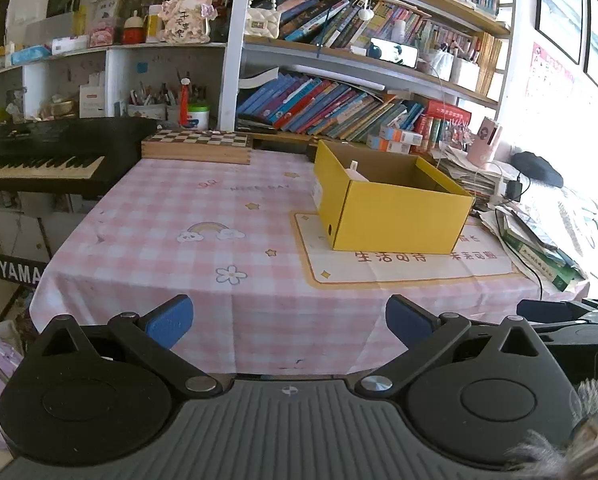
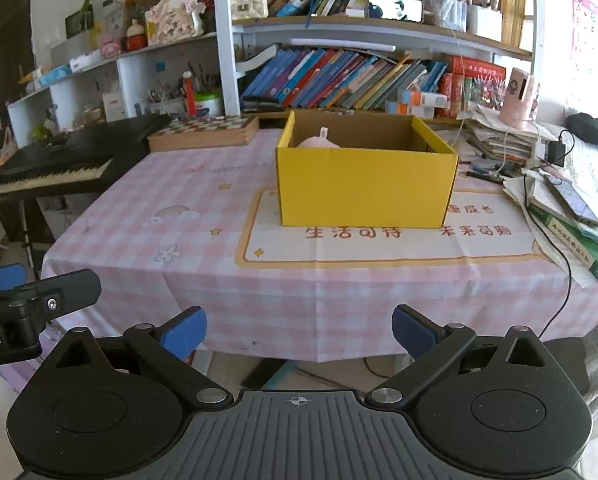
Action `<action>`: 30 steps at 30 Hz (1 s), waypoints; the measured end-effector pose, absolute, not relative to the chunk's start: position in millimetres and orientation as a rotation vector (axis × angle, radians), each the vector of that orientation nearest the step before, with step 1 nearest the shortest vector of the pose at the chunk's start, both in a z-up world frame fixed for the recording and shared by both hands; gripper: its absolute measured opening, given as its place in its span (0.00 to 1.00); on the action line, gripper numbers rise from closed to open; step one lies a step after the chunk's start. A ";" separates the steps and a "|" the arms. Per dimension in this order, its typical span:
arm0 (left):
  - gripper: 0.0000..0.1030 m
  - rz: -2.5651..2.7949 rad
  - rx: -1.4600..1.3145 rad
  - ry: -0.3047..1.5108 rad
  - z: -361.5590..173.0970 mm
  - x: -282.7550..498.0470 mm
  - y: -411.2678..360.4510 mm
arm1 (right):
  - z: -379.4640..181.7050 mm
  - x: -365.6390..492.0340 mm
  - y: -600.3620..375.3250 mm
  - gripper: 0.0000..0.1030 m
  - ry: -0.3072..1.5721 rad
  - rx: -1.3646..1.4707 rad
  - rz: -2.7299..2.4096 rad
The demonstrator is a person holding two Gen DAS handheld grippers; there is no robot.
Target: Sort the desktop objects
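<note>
The left gripper [image 1: 289, 326] is spread wide and holds nothing; its blue fingertips [image 1: 170, 322] hang over the near edge of the table [image 1: 159, 216]. The right gripper [image 2: 299, 334] is likewise released and empty, positioned just short of the same edge, beside the left one. A pink checked tablecloth [image 2: 187, 196] covers the table. A yellow box [image 2: 365, 186] stands open on the printed panel of the cloth, well beyond both grippers. Inside the box, a pale pink item [image 2: 319, 142] with a small white tag shows above the rim; its type cannot be told. A chessboard [image 1: 197, 144] lies at the far edge. Stacked papers [image 2: 495, 136] occupy the right side.
</note>
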State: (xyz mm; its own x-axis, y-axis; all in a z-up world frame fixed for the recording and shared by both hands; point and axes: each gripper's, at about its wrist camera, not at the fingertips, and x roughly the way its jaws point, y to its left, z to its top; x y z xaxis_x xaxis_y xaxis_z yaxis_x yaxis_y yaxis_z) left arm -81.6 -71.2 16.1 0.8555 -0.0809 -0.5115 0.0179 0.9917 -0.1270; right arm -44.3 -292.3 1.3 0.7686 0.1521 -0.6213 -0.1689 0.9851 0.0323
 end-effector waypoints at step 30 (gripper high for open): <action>1.00 -0.043 -0.122 0.575 14.7 -87.1 -67.8 | 7.9 -48.7 -287.7 0.98 0.661 -0.014 0.208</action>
